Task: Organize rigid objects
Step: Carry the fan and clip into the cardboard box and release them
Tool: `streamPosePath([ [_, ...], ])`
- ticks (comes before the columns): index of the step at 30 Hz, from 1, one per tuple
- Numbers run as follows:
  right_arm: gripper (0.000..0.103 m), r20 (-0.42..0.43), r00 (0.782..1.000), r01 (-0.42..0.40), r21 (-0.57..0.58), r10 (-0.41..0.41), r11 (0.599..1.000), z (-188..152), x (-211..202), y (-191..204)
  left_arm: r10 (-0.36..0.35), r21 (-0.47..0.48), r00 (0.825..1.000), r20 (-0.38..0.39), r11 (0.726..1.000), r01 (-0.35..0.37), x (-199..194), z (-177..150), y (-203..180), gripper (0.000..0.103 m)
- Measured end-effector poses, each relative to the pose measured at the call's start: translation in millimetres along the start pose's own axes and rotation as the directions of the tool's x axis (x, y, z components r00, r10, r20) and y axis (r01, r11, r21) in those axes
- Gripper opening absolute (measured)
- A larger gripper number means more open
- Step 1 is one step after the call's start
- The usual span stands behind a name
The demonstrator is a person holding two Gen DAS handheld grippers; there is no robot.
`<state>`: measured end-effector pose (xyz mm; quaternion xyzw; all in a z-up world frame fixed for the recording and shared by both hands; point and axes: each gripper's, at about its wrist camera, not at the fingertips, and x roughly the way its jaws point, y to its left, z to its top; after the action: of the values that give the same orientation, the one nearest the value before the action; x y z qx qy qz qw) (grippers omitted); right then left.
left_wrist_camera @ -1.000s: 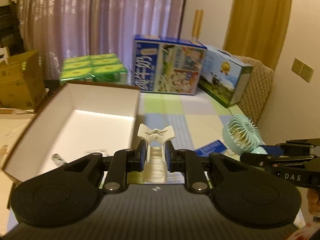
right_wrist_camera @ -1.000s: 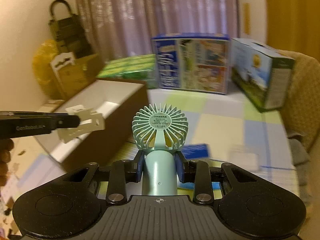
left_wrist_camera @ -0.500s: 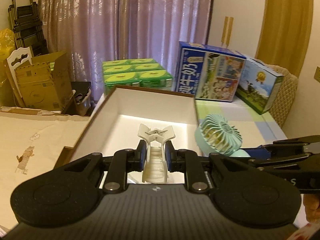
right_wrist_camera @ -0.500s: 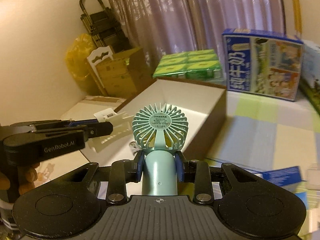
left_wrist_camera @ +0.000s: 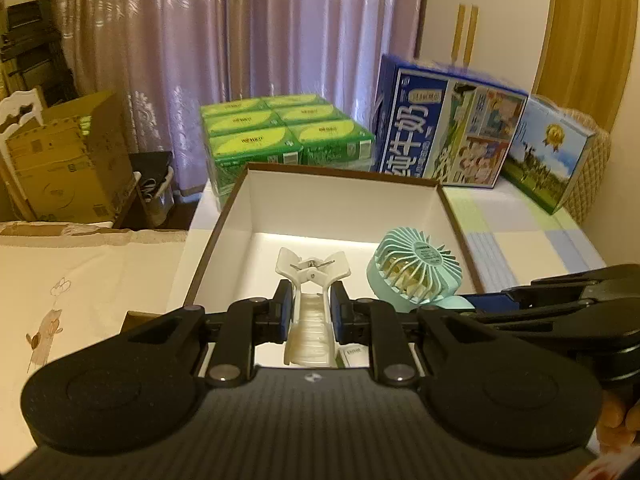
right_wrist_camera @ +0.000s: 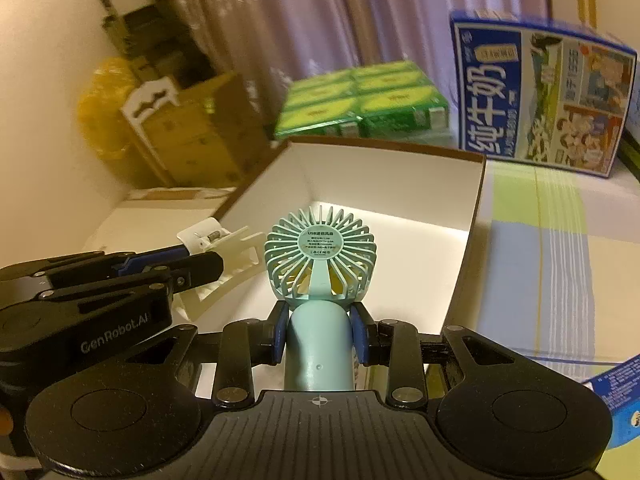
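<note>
My left gripper (left_wrist_camera: 310, 308) is shut on a white plastic clip (left_wrist_camera: 310, 280), its winged end pointing forward over the open white box (left_wrist_camera: 340, 192). The box has brown outer walls and a white inside. My right gripper (right_wrist_camera: 319, 330) is shut on the handle of a mint-green mini fan (right_wrist_camera: 319, 258), whose round head stands upright above the box's near edge (right_wrist_camera: 472, 220). In the left wrist view the fan (left_wrist_camera: 416, 266) hangs just right of the clip, with the right gripper's black body behind it. In the right wrist view the left gripper (right_wrist_camera: 200, 262) holds the clip (right_wrist_camera: 224, 248) left of the fan.
Behind the box stand a green pack of cartons (left_wrist_camera: 280, 136), a blue milk carton box (left_wrist_camera: 448, 128) and a second printed box (left_wrist_camera: 548, 152). A brown cardboard box (left_wrist_camera: 64, 160) sits at the left. A pastel checked cloth (right_wrist_camera: 536, 248) covers the surface right of the box.
Both grippers have swung left with their loads and now sit over the open white box, which fills the middle of both views. The fan and clip are closer together.
</note>
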<state>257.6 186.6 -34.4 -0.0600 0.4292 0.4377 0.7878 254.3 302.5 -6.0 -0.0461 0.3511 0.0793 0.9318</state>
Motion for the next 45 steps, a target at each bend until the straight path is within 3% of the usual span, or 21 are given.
streamPosePath([
  [9,0.03,-0.056,0.989,0.135,-0.004,-0.135,0.991,19,52,-16,-0.033,0.027,0.996,-0.081,0.999,0.035,74,14,7,0.016],
  [15,0.03,-0.066,0.979,0.19,-0.021,-0.191,0.982,27,68,-21,-0.058,0.025,0.995,-0.08,0.998,0.06,104,21,9,0.016],
  [18,0.03,-0.059,0.972,0.223,-0.044,-0.226,0.974,30,74,-21,-0.108,0.004,0.989,-0.105,0.994,0.109,122,21,16,0.017],
  [21,0.03,-0.057,0.968,0.242,-0.054,-0.245,0.969,33,78,-23,-0.071,0.031,0.985,-0.157,0.997,0.077,136,19,17,0.028],
  [24,0.03,-0.058,0.967,0.246,-0.06,-0.25,0.967,35,79,-23,-0.083,0.036,0.984,-0.155,0.995,0.089,134,17,21,0.035],
  [29,0.03,-0.056,0.962,0.264,-0.076,-0.268,0.962,38,83,-22,-0.071,-0.001,0.981,-0.182,0.997,0.072,133,17,30,0.036],
  [45,0.042,-0.056,0.982,0.177,-0.089,-0.182,0.98,23,44,-17,-0.064,0.009,0.978,-0.2,0.998,0.067,94,13,30,0.045],
])
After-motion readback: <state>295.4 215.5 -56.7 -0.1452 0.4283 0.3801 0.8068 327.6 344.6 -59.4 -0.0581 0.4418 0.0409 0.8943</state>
